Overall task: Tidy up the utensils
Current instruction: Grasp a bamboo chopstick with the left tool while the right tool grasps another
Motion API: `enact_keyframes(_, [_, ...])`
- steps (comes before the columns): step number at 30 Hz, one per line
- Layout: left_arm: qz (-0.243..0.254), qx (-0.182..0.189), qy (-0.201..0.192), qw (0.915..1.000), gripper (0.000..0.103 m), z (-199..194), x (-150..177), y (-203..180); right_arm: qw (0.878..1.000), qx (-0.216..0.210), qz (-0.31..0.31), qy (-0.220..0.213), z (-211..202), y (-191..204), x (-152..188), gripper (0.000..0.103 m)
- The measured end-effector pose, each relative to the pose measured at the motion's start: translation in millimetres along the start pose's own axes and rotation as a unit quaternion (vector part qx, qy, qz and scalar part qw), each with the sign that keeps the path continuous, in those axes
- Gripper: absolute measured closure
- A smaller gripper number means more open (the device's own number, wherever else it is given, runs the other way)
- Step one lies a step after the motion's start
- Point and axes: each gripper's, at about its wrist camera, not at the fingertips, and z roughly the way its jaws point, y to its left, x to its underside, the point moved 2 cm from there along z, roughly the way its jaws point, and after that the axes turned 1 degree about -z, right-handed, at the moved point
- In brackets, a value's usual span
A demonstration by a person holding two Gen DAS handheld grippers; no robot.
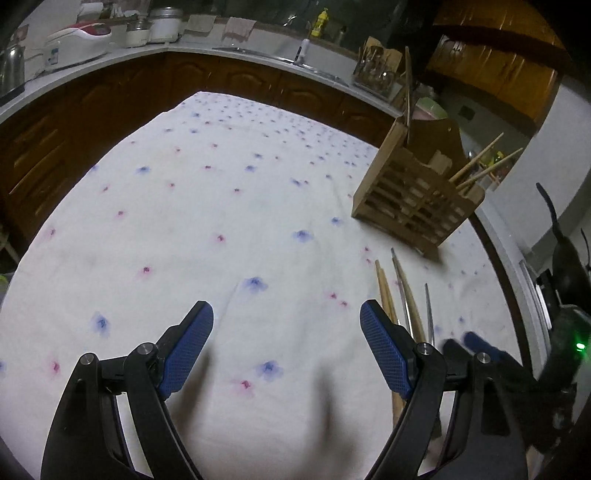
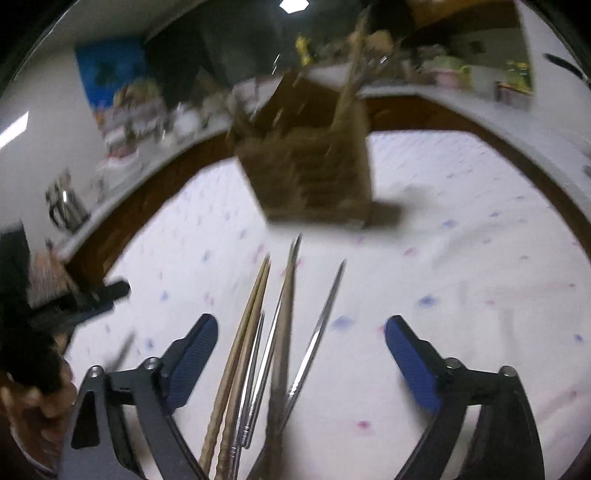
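Note:
Several wooden and metal chopsticks [image 2: 266,347] lie side by side on the flowered white tablecloth [image 1: 221,229]; in the left wrist view they [image 1: 406,295] lie just right of my left gripper. A slatted wooden utensil holder [image 1: 417,199] stands at the far right with a few chopsticks standing in it; it also shows, blurred, in the right wrist view [image 2: 314,166]. My left gripper [image 1: 286,325] is open and empty above bare cloth. My right gripper [image 2: 301,332] is open, low over the chopsticks, which lie between its fingers. It appears blurred in the left wrist view [image 1: 476,343].
A kitchen counter [image 1: 110,55] with dark wood cabinets curves behind the table, carrying appliances, a sink and a yellow bottle [image 1: 320,22]. The table's right edge [image 1: 506,266] is close to the holder. The right wrist view is motion-blurred.

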Motion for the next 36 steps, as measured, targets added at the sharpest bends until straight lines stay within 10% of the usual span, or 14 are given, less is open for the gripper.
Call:
enact_keyframes(9, [0.045, 0.006, 0.041, 0.9981, 0.019, 23, 5, -32, 0.996, 0.061, -0.023, 0.064, 36, -9, 14, 0.083])
enact_keyframes(17, [0.134, -0.006, 0.083, 0.9875, 0.020, 65, 14, -88, 0.995, 0.054, 0.066, 0.052, -8, -73, 29, 0.075])
enact_keyframes(19, [0.155, -0.021, 0.098, 0.9828, 0.039, 78, 18, -96, 0.994, 0.044, 0.084, 0.050, -16, -81, 33, 0.075])
enact_keyframes(25, [0.207, -0.046, 0.085, 0.9735, 0.051, 76, 31, -97, 0.994, 0.037, 0.103, 0.031, -36, -89, 34, 0.075])
enact_keyframes(36, [0.149, -0.005, 0.107, 0.9830, 0.058, 71, 10, -71, 0.997, 0.018, 0.077, 0.024, -23, -82, 9, 0.067])
